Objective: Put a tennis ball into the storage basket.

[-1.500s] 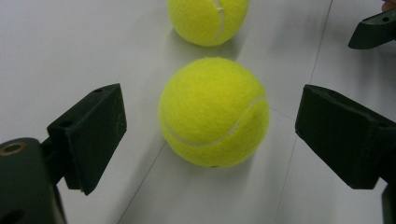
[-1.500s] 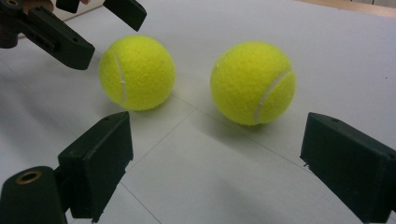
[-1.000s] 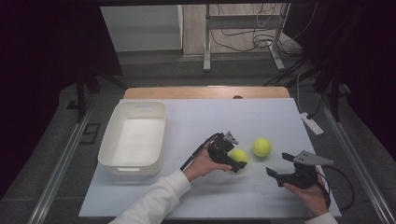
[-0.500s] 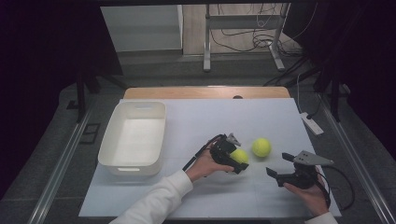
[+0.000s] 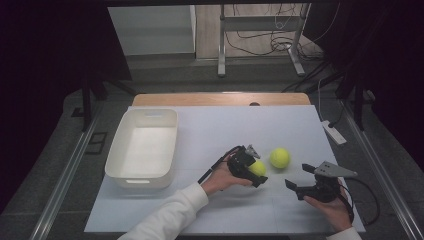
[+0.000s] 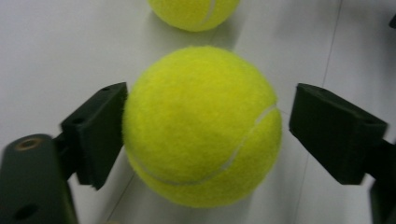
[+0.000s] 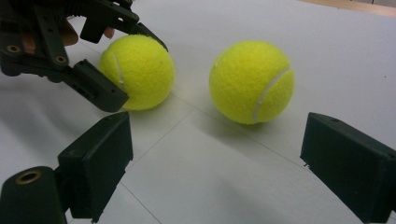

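Observation:
Two yellow tennis balls lie on the white table top. The nearer ball sits between the jaws of my left gripper, which have just been closing. One pad touches the ball, while the other pad stands a small gap off it. The second ball rests free just to the right. My right gripper hovers low near the front right, open, with nothing between its jaws, and faces both balls.
A white plastic bin stands on the left of the table top with nothing visible inside. A white power strip lies off the right edge. A wooden strip runs along the far edge.
The left gripper's jaws stand closer around the nearer ball than before. Both hands and both balls stay where they were.

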{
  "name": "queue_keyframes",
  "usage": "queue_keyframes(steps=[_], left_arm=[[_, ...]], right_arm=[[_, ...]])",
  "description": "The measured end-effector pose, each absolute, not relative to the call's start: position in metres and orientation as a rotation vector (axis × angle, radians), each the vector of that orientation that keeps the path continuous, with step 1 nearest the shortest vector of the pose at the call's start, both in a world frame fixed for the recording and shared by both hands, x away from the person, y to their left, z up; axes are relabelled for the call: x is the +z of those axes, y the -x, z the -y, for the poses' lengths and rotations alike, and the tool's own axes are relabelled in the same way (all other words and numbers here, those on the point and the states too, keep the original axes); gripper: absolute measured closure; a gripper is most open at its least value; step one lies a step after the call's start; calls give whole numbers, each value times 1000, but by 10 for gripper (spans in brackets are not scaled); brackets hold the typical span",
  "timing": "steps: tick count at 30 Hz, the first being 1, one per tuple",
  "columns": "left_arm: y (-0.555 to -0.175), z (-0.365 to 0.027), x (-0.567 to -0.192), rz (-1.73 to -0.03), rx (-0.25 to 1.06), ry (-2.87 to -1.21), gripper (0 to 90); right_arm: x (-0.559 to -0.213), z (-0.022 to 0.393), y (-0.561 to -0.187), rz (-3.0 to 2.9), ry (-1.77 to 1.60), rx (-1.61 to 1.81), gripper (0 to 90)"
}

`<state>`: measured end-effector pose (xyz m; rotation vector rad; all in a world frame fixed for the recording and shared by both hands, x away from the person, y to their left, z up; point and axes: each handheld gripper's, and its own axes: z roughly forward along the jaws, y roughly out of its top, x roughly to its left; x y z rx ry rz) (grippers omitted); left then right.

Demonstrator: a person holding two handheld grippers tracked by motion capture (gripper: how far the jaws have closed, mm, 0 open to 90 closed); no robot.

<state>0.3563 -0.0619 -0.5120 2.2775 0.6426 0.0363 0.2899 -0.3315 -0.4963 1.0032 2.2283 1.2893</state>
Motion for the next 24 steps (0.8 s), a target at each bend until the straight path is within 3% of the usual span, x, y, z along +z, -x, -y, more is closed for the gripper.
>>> queue_keyframes(steps=[3, 24], left_arm=[[-356, 61, -510, -644, 56, -2266, 254], [-352, 51, -497, -619, 85, -2238, 270]], right_arm=[[-496, 332, -290, -2228, -1003, 1289, 92], [-496, 332, -290, -2223, -1005, 1290, 92]])
